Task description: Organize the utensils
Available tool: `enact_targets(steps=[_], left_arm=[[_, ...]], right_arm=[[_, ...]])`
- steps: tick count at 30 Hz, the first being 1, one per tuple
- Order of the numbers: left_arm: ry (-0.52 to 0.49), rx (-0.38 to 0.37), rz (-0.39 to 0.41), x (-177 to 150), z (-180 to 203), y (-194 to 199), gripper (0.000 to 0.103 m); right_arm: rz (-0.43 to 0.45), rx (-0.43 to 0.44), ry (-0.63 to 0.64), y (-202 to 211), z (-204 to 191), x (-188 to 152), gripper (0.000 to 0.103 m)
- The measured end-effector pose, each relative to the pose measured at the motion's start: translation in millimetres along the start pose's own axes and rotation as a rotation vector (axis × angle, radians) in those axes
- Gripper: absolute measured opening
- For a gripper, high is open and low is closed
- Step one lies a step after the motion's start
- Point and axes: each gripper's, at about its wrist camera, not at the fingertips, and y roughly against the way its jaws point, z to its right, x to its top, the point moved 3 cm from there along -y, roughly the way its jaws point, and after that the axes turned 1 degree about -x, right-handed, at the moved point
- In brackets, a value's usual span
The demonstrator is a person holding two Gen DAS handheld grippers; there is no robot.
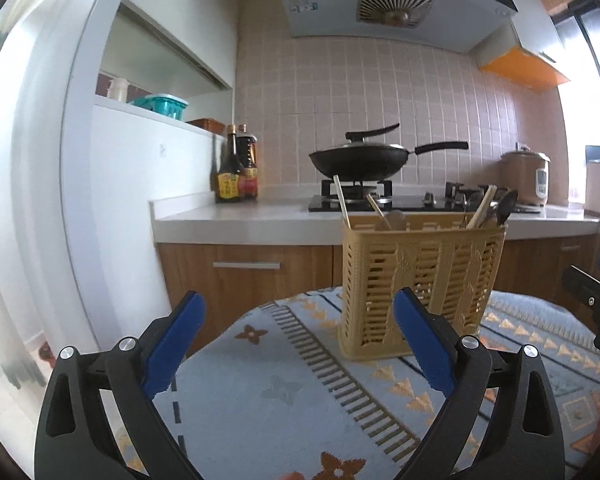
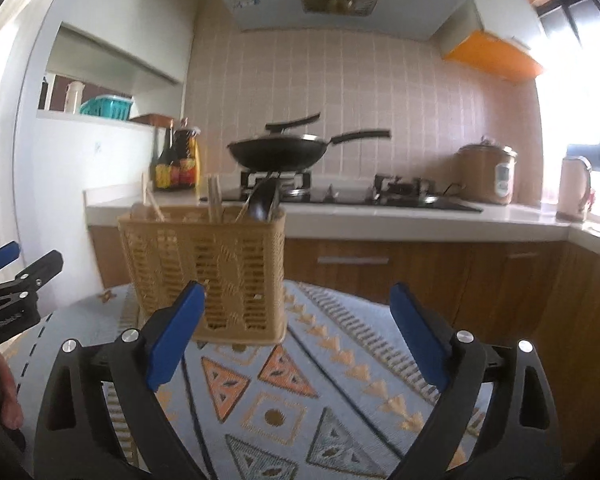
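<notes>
A tan plastic utensil basket (image 1: 418, 284) stands upright on the patterned tablecloth (image 1: 268, 392). Wooden chopsticks (image 1: 482, 208) and a dark spoon (image 1: 506, 206) stick out of its top. My left gripper (image 1: 300, 316) is open and empty, held in front of the basket and a little to its left. In the right wrist view the basket (image 2: 204, 268) stands ahead on the left, with chopsticks (image 2: 215, 200) and a dark spoon (image 2: 262, 200) in it. My right gripper (image 2: 296, 308) is open and empty, to the basket's right. Each gripper shows at the edge of the other's view.
Behind the table runs a kitchen counter (image 1: 252, 216) with sauce bottles (image 1: 236, 168), a black wok (image 1: 360, 156) on a gas stove, a rice cooker (image 2: 486, 172) and a kettle (image 2: 576, 188). Wooden cabinets (image 2: 380, 264) stand below it. A white wall is at the left.
</notes>
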Motion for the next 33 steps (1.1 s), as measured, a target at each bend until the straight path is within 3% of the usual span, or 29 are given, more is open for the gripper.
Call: enact_targets(steps=[7, 33], left_arm=[[-0.018, 0.026, 0.017, -4.3, 1.5, 3.1, 0.095], [-0.007, 0.025, -0.049, -10.2, 0.1, -9.7, 0.096]], right_arm=[[-0.041, 0.016, 0.02, -6.3, -6.3, -7.0, 0.091], [-0.079, 0.016, 0.031, -13.4, -9.0, -11.6, 0.091]])
